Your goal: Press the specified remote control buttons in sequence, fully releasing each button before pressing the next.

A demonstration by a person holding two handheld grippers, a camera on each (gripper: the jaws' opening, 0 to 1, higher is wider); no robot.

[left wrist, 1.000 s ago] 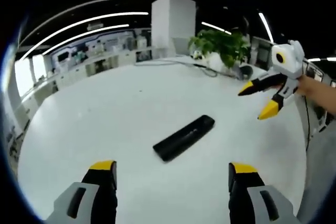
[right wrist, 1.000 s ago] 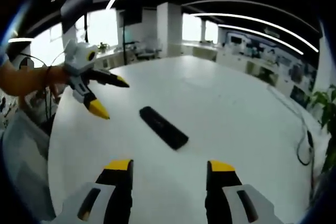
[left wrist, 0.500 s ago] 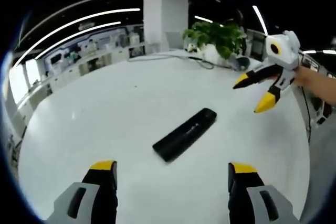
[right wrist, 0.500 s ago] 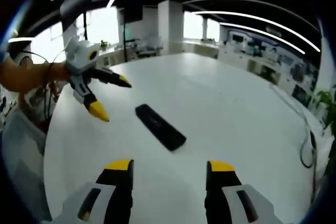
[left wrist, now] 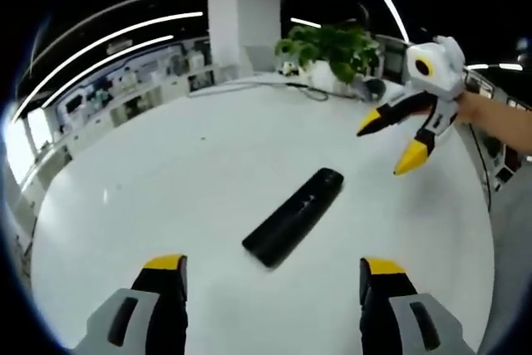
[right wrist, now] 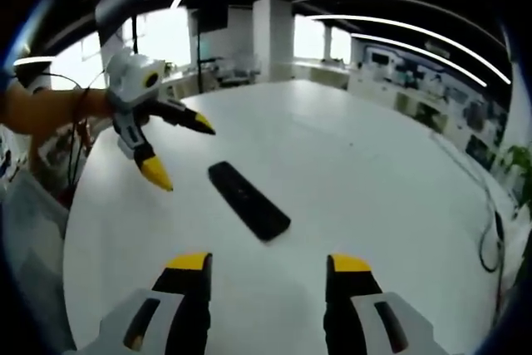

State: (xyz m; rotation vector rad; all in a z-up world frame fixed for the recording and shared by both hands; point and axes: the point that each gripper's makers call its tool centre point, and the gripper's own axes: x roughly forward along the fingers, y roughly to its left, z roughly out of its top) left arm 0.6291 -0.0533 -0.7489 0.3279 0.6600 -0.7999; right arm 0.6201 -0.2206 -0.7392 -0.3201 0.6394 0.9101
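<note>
A black remote control lay flat on the round white table, well in from the rim and alone on that stretch of tabletop. In the right gripper view the same remote control ran diagonally, its nearer end pointing toward the gap between that gripper's 2 yellow-tipped jaws.

The left gripper hovered above the table with its jaws spread wide and nothing between them; the remote control sat ahead of them, apart from both tips. Seen from the other side, the left gripper hung just beside the far end of the remote control, its 2 tips splayed and clear of it, a forearm trailing behind it.

The right gripper was likewise wide open and empty, held short of the remote control. In the left gripper view the right gripper floated above the table past the remote control's far end, tips apart, touching nothing.

A potted plant stood at the table's far edge beside a white pillar, and a cable trailed along the table's rim.
</note>
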